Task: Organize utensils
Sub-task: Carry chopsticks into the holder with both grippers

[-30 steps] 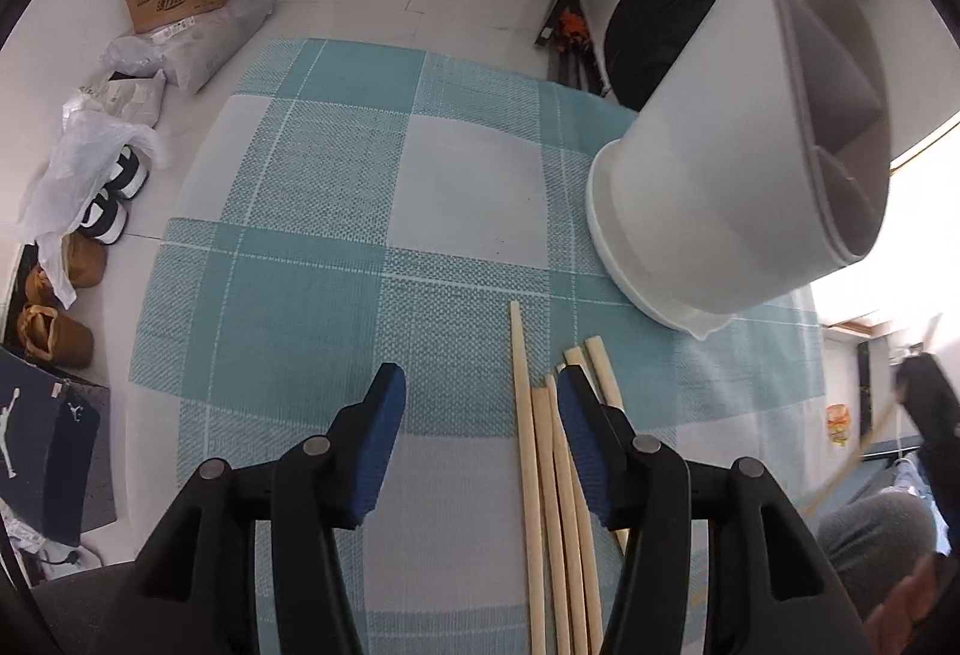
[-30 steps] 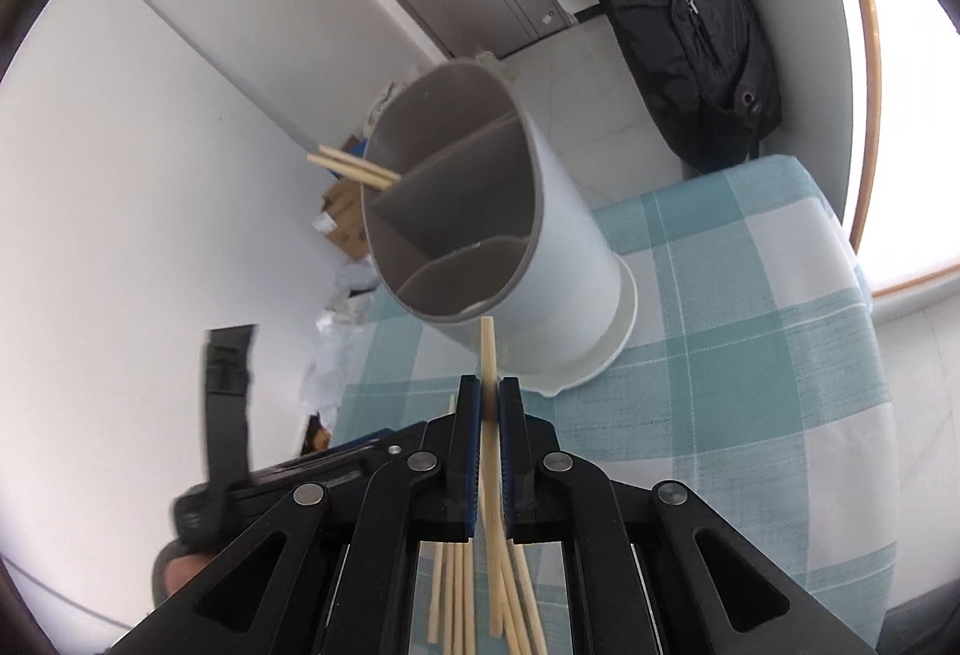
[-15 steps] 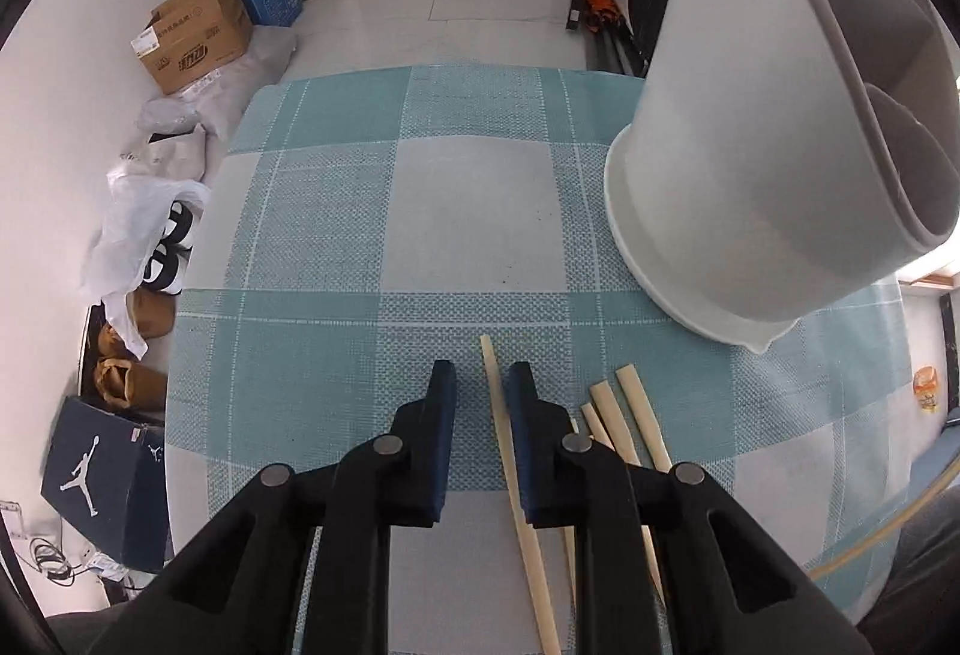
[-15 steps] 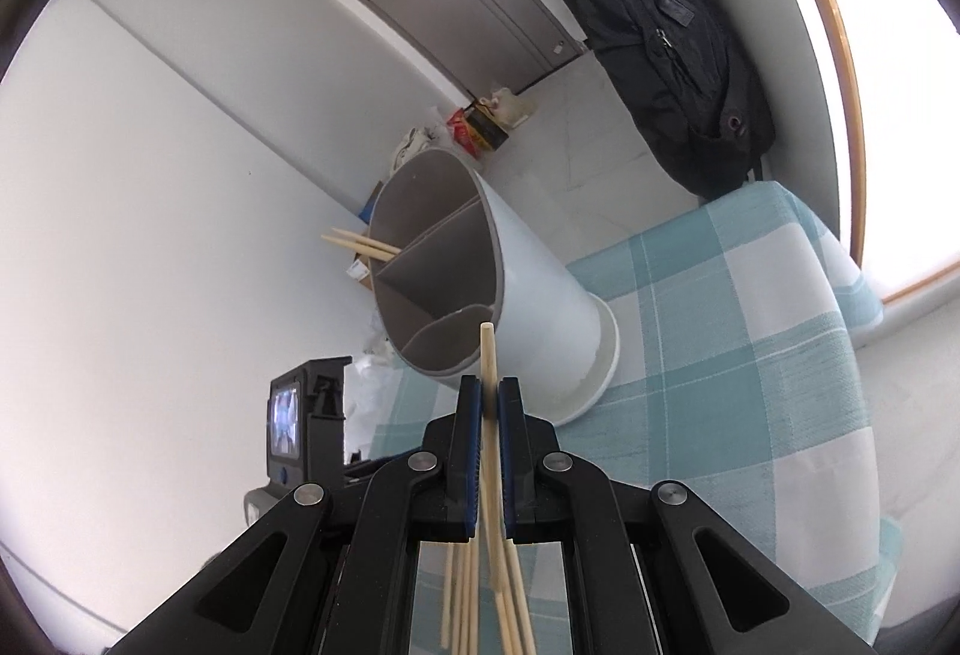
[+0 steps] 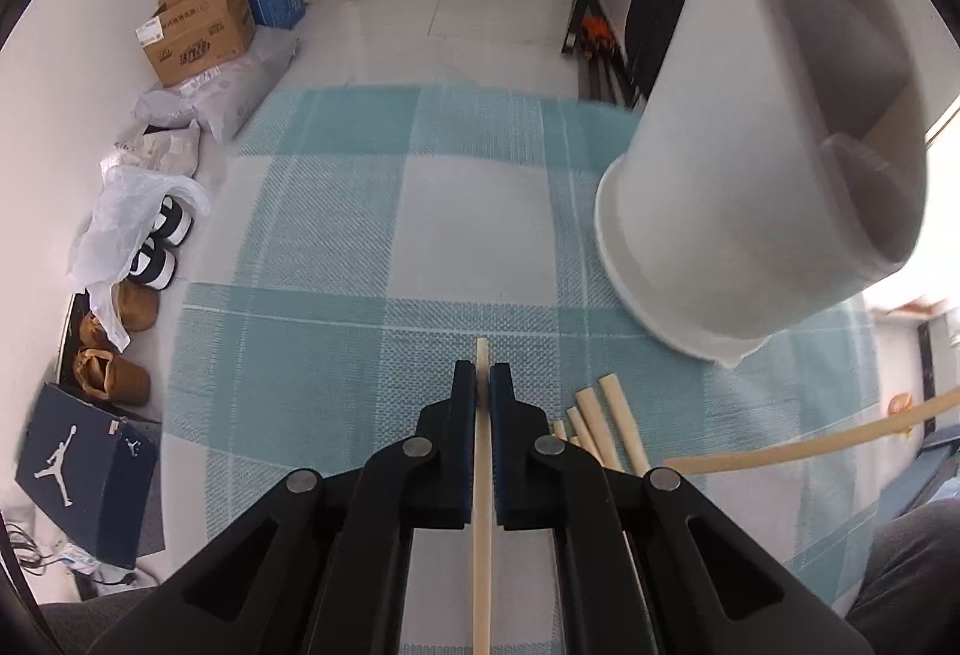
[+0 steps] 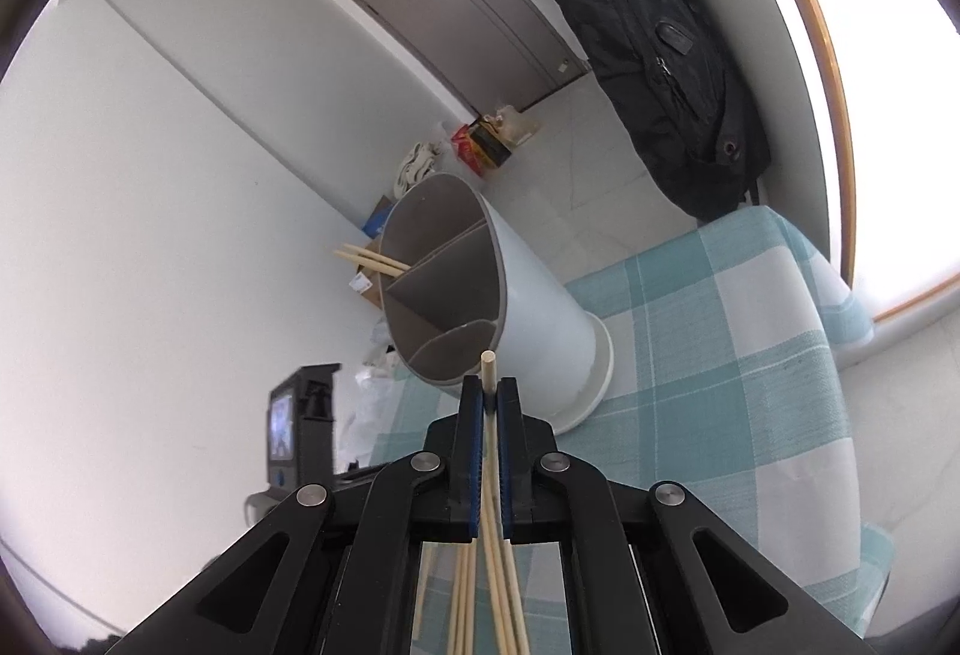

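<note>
A woven checked tablecloth [image 5: 336,247] in teal and pale grey is spread over the work surface, its coarse weave clearly seen in the left wrist view. On it a tall white plastic utensil holder [image 5: 738,211] is stood, cylindrical with a flared base and smooth walls; its grey interior is split by flat dividers into compartments. In the right wrist view the same holder [image 6: 540,319] is seen from the mouth side, and two thin wooden sticks [image 6: 372,259] are seen poking out of its far-left compartment.

Near the holder's base, a loose bundle of chopsticks [image 5: 600,421] is laid on the cloth, round, pale, matte wood, blunt ends pointing away.

The left gripper [image 5: 483,385], black with blue pads, has just been closing and is now clamped on a single chopstick [image 5: 482,535], which is pinched between the pads with its tip just past them, low over the cloth beside the bundle.

The right gripper [image 6: 491,403] is clamped shut on another chopstick [image 6: 489,373], its round end raised in front of the holder's rim. More sticks [image 6: 462,595] are seen below it on the cloth.
</note>
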`<state>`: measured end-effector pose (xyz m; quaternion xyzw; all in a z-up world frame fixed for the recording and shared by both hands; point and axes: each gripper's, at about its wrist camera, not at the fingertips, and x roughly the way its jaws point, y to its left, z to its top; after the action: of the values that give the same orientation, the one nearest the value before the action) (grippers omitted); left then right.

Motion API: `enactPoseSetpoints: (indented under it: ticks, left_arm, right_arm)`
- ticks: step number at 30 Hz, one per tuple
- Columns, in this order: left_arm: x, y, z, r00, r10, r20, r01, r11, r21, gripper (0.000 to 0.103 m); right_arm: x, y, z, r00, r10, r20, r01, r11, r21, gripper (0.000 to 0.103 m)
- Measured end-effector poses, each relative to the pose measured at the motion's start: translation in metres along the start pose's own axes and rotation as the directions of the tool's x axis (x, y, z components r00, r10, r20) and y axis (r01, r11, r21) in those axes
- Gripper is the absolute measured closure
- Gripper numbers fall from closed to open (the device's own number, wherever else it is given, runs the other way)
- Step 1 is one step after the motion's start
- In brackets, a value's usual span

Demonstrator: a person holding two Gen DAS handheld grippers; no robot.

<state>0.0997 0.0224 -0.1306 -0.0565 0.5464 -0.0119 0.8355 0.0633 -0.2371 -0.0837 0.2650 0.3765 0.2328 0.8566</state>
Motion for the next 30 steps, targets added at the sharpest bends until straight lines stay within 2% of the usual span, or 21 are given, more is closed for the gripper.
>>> enactPoseSetpoints:
  ticks: [4, 8, 12, 22, 30]
  left_arm:
    - [-0.033, -0.006, -0.003, 0.993, -0.036, 0.112, 0.035, 0.999, 0.01, 0.102]
    - [-0.058, -0.002, -0.005, 0.973, -0.102, 0.209, 0.104, 0.995, 0.003, 0.102]
    - [-0.076, 0.002, -0.014, 0.95, -0.129, 0.284, 0.133, 0.991, 0.005, 0.102]
    - [-0.103, 0.016, -0.02, 0.909, -0.199, 0.367, 0.205, 0.978, 0.023, 0.103]
    - [-0.121, 0.014, -0.017, 0.891, -0.226, 0.394, 0.223, 0.973, 0.054, 0.103]
  right_arm:
    - [0.001, 0.003, -0.003, 1.0, -0.021, 0.006, 0.021, 1.0, -0.022, 0.099]
    - [-0.001, 0.006, -0.005, 0.999, -0.038, 0.024, 0.039, 0.998, -0.04, 0.099]
    - [-0.002, 0.012, -0.009, 0.998, -0.056, 0.032, 0.059, 0.996, -0.072, 0.099]
    - [-0.004, 0.043, -0.02, 0.994, -0.095, 0.047, 0.102, 0.979, -0.175, 0.1]
    - [-0.012, 0.071, -0.02, 0.992, -0.094, 0.081, 0.111, 0.964, -0.243, 0.1]
